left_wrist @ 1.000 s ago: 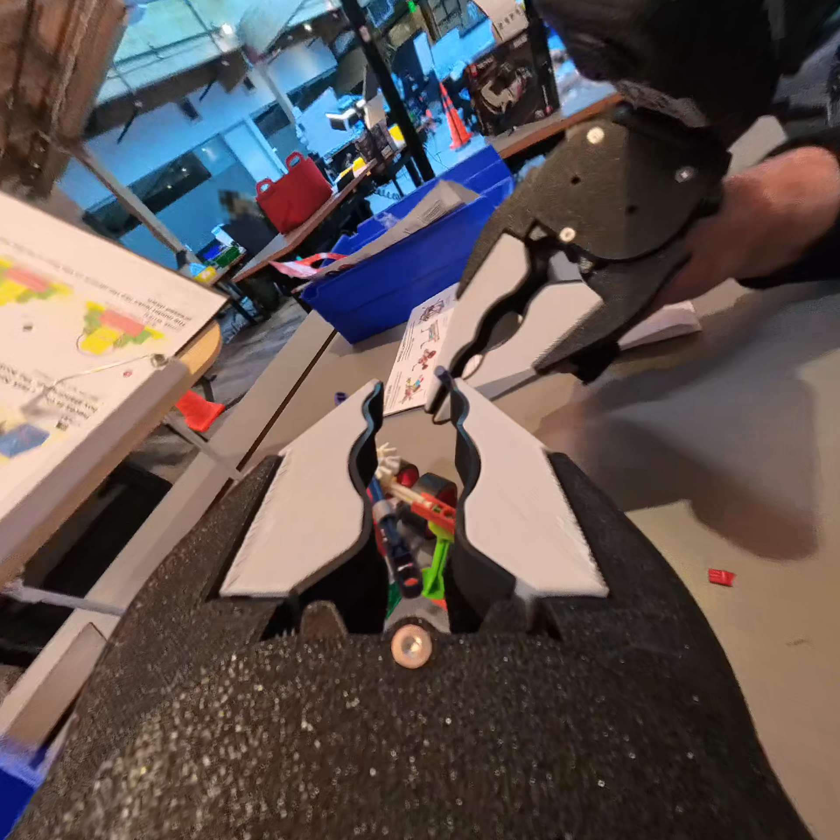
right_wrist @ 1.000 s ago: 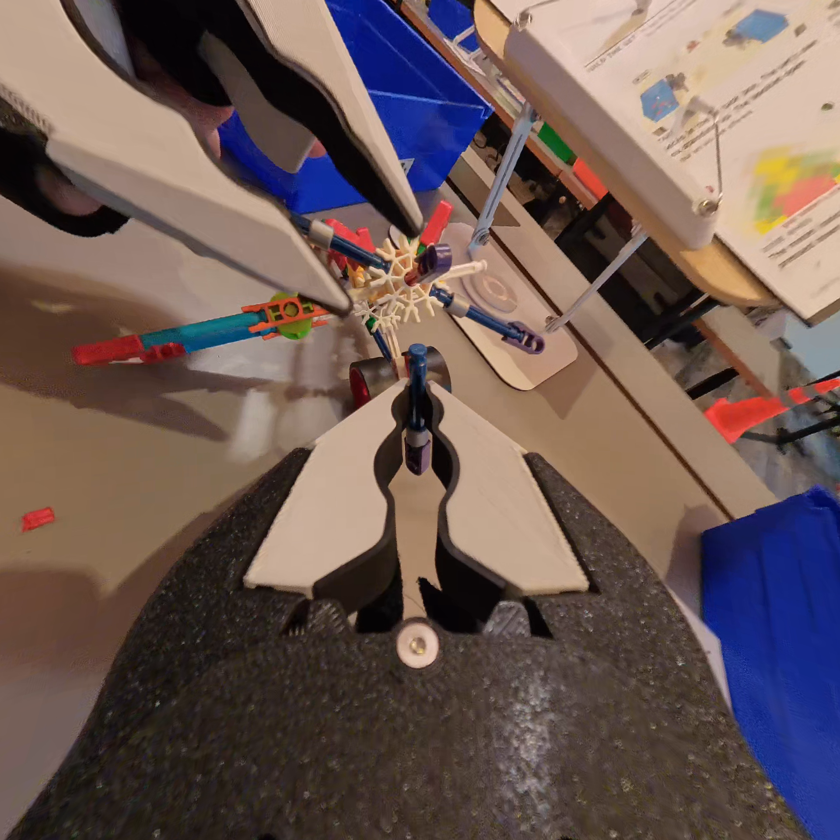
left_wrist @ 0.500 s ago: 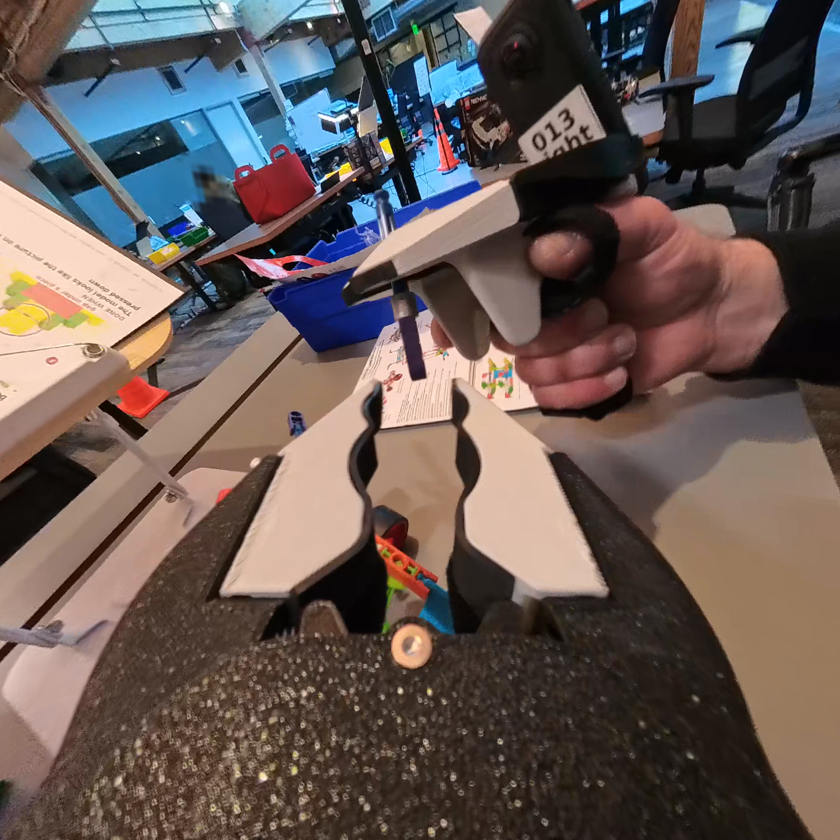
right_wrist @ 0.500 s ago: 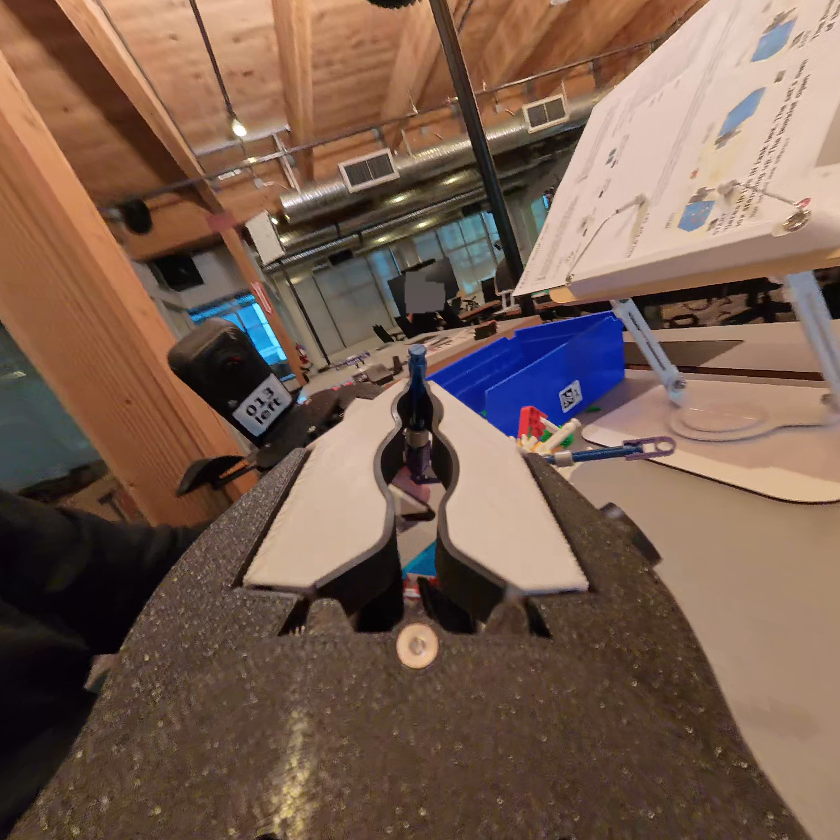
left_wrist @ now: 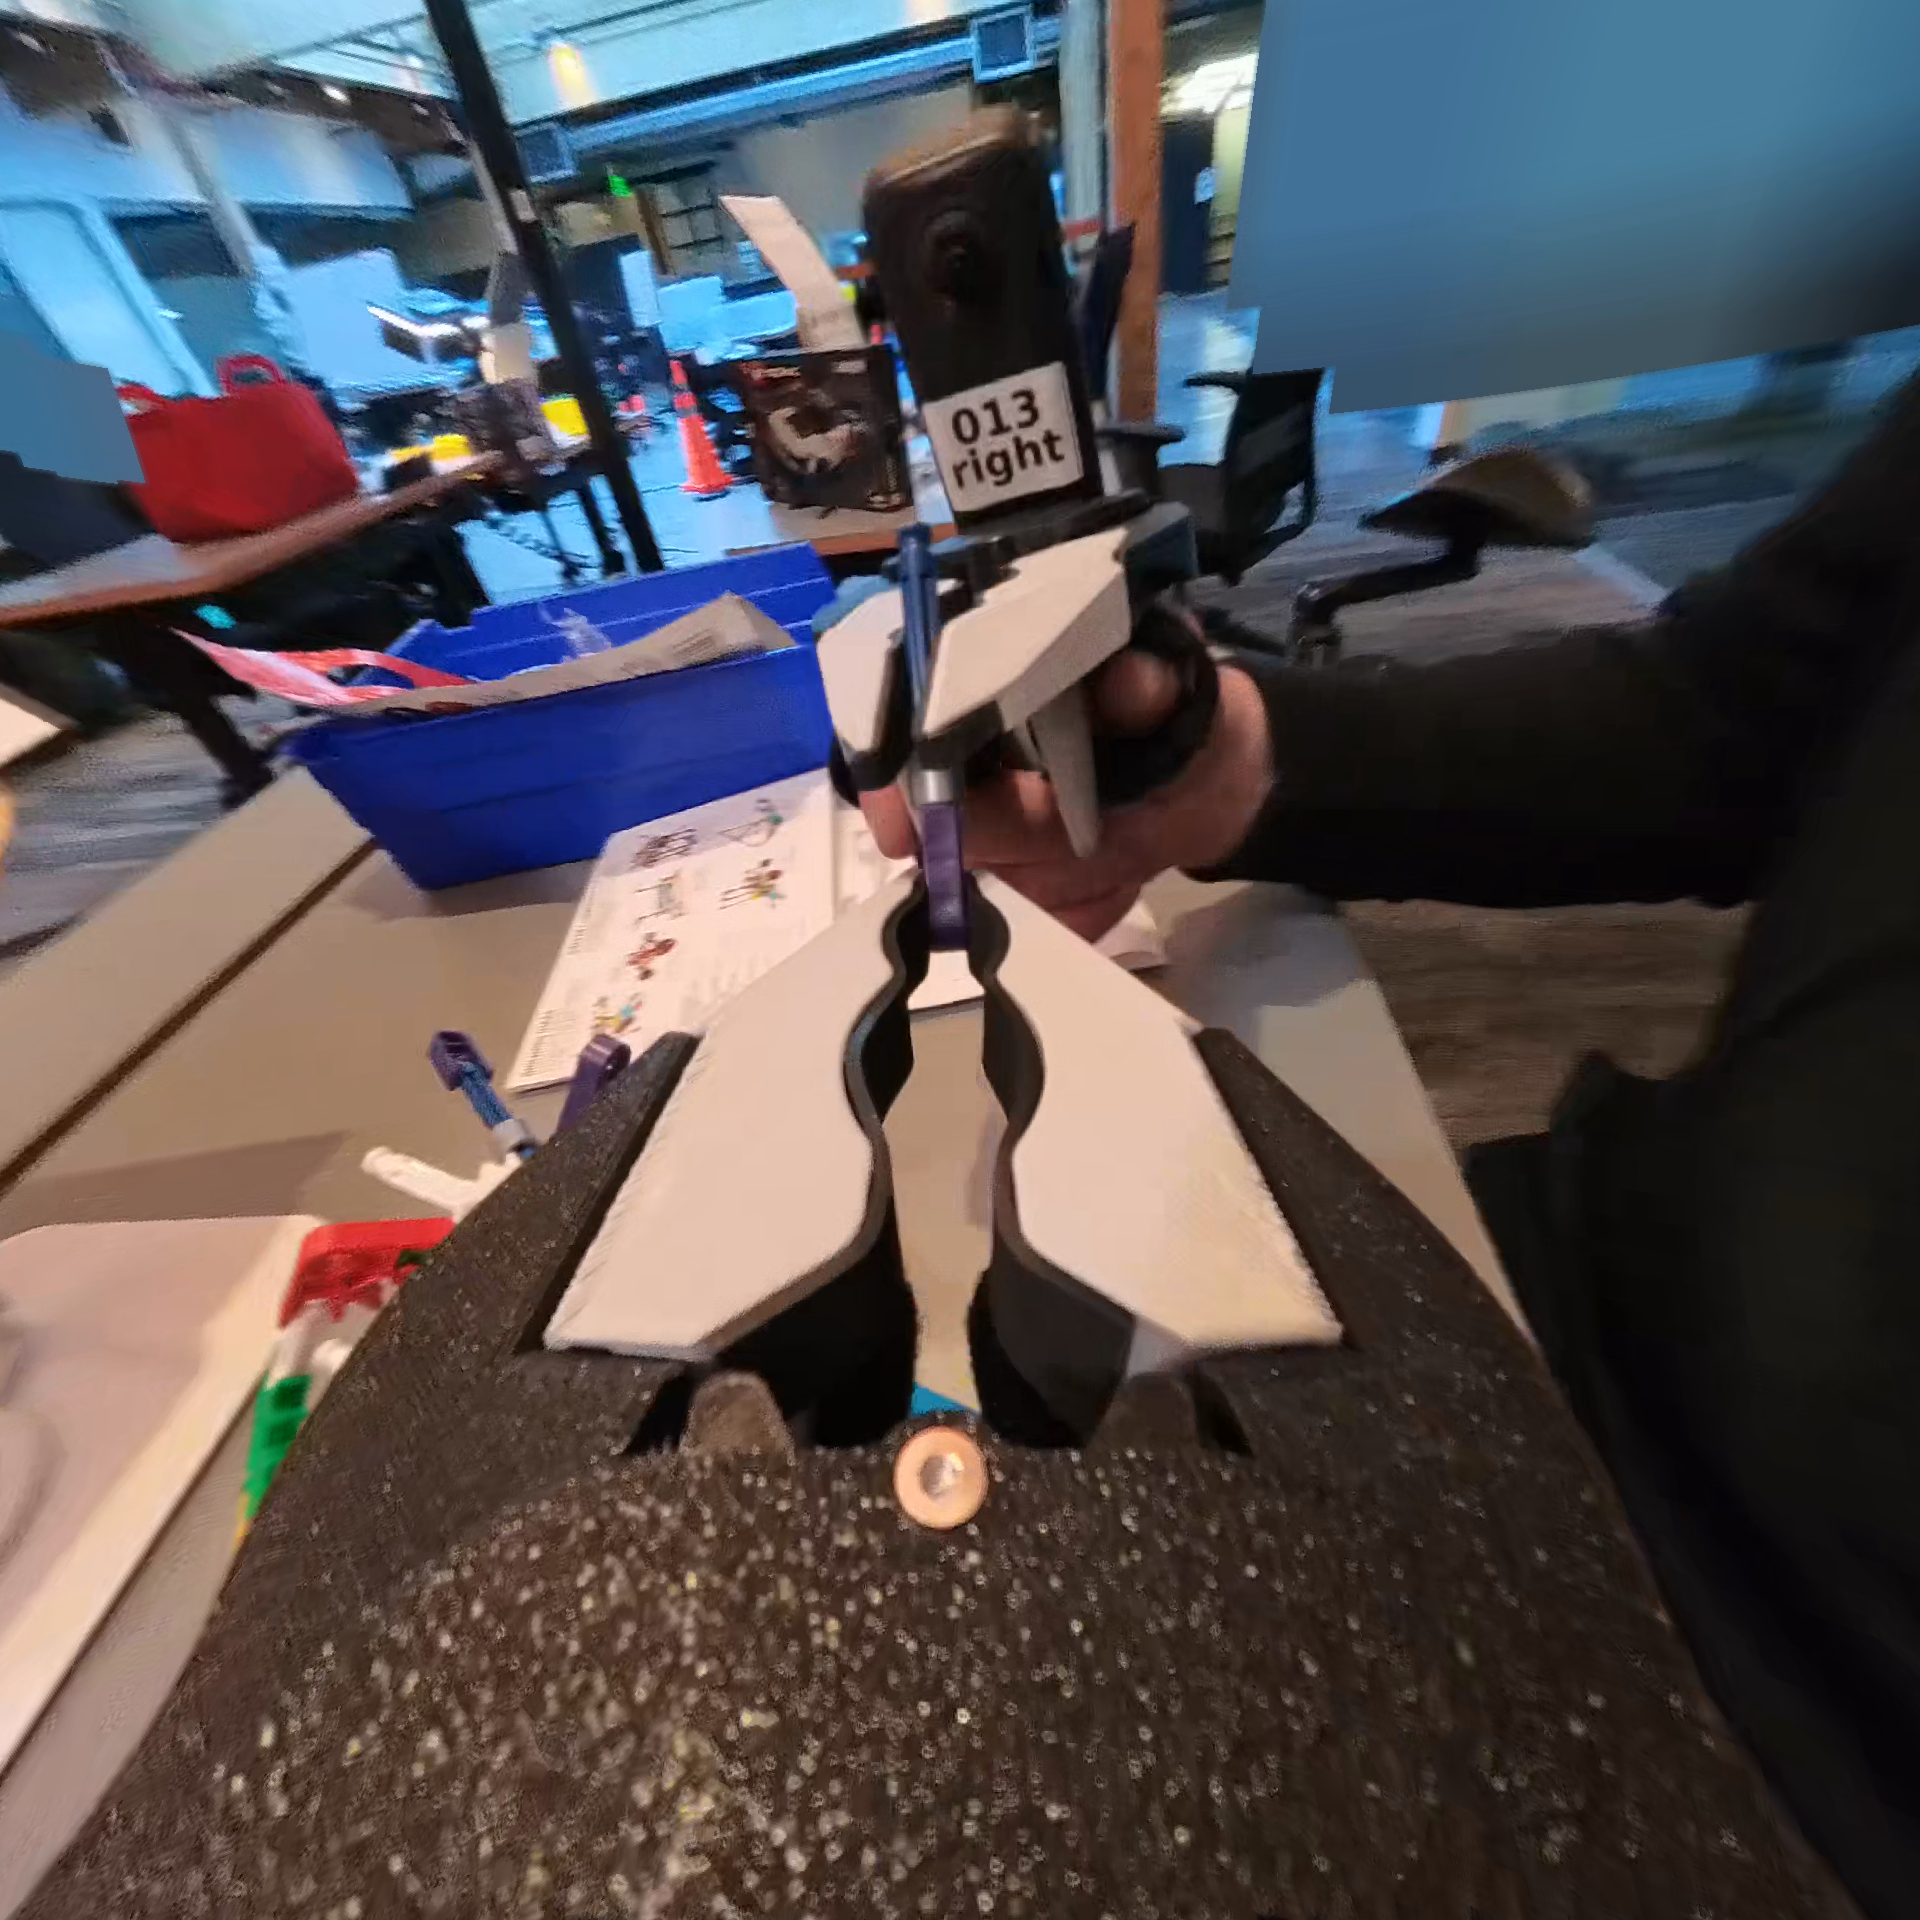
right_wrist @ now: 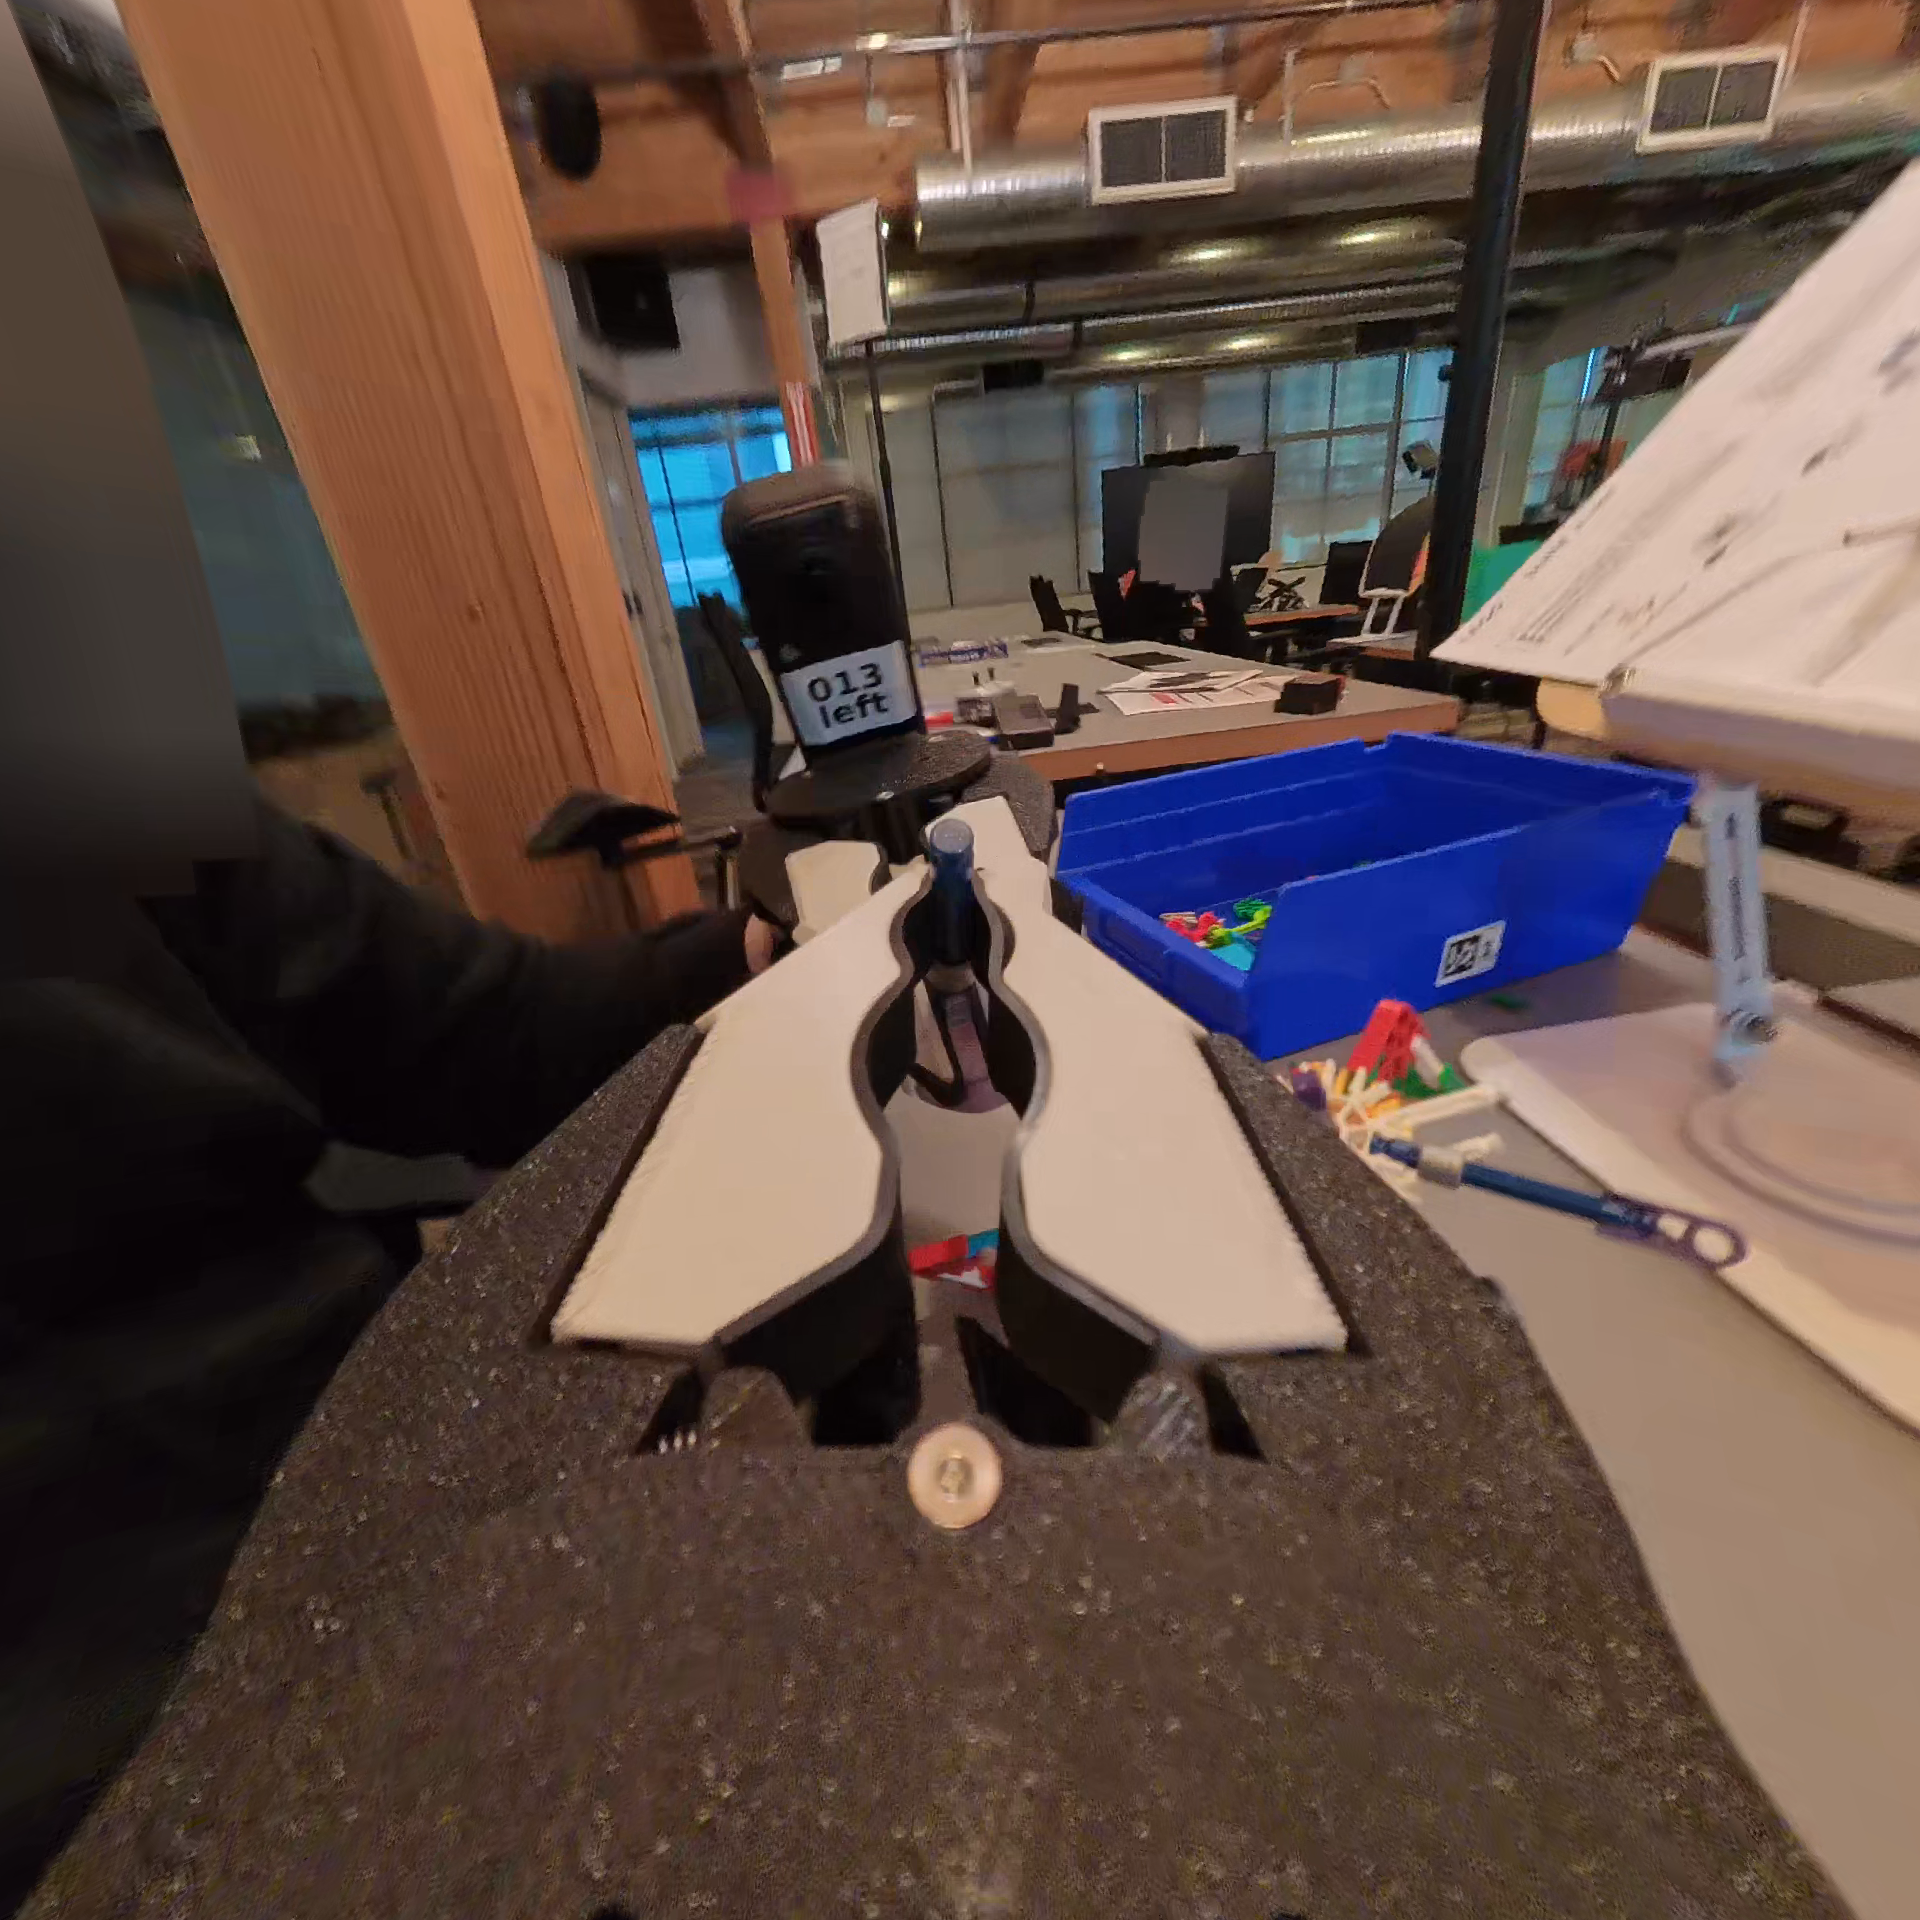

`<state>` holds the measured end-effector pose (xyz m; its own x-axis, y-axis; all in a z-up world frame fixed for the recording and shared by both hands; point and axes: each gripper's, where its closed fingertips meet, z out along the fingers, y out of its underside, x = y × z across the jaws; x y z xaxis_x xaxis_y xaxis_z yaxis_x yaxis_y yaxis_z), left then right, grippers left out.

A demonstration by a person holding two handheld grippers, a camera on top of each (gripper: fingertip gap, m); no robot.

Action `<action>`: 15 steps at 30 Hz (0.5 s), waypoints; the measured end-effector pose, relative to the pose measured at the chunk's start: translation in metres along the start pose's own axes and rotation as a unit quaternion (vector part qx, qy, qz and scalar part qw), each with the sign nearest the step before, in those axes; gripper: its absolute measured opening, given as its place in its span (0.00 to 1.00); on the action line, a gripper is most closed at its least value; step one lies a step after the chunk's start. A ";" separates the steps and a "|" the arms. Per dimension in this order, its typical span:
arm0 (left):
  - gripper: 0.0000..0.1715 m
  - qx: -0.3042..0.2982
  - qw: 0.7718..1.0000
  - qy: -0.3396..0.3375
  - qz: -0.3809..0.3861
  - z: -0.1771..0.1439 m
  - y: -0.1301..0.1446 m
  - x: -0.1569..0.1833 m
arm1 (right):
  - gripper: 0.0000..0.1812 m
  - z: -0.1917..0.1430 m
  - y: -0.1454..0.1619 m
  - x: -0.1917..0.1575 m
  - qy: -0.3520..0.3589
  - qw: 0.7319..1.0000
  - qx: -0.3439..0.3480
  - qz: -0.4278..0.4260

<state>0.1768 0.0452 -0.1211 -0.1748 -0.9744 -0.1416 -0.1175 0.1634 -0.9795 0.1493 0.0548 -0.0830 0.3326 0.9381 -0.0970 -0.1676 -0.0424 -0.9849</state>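
Note:
My right gripper (right_wrist: 951, 883) is shut on a dark blue rod (right_wrist: 948, 862) and holds it upright in the air. The rod (left_wrist: 916, 623) has a grey collar and a purple connector (left_wrist: 945, 883) at its lower end. My left gripper (left_wrist: 948, 909) faces the right gripper (left_wrist: 920, 717) and is shut on that purple connector at its fingertips. Both grippers hold the same piece above the grey table (left_wrist: 260, 997). A hand (left_wrist: 1091, 831) in a black sleeve holds the right gripper.
A colourful toy model (right_wrist: 1382, 1081) with a blue rod and purple clip (right_wrist: 1558, 1195) lies on the table; parts of it show in the left wrist view (left_wrist: 364, 1262). Near it are a blue bin (right_wrist: 1351, 894), an instruction sheet (left_wrist: 686, 935) and a tilted board on a stand (right_wrist: 1714, 582). A wooden pillar (right_wrist: 416, 468) stands behind. My two grippers' fingertips are within a few centimetres of each other.
My left gripper has left the toy model, risen and closed on the purple connector. My right gripper has lifted the blue rod and turned to face the left one.

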 end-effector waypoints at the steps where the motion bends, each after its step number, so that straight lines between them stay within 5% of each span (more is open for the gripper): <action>1: 0.01 0.010 1.000 0.014 -0.015 -0.002 -0.003 0.001 | 0.01 0.001 -0.003 -0.002 0.001 1.000 -0.005 -0.018; 8: 0.03 0.070 0.992 -0.073 -0.080 -0.009 -0.022 -0.029 | 0.01 0.014 -0.023 0.018 0.164 0.966 -0.020 -0.198; 15: 0.01 0.124 0.962 -0.104 -0.221 -0.010 -0.027 -0.040 | 0.00 0.029 -0.029 0.026 0.299 0.830 -0.103 -0.460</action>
<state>0.1767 0.0813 -0.0877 0.0411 -0.9545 0.2953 0.1063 -0.2897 -0.9512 0.1357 0.0909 -0.0532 0.6428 0.2710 0.7165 0.5538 0.4818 -0.6791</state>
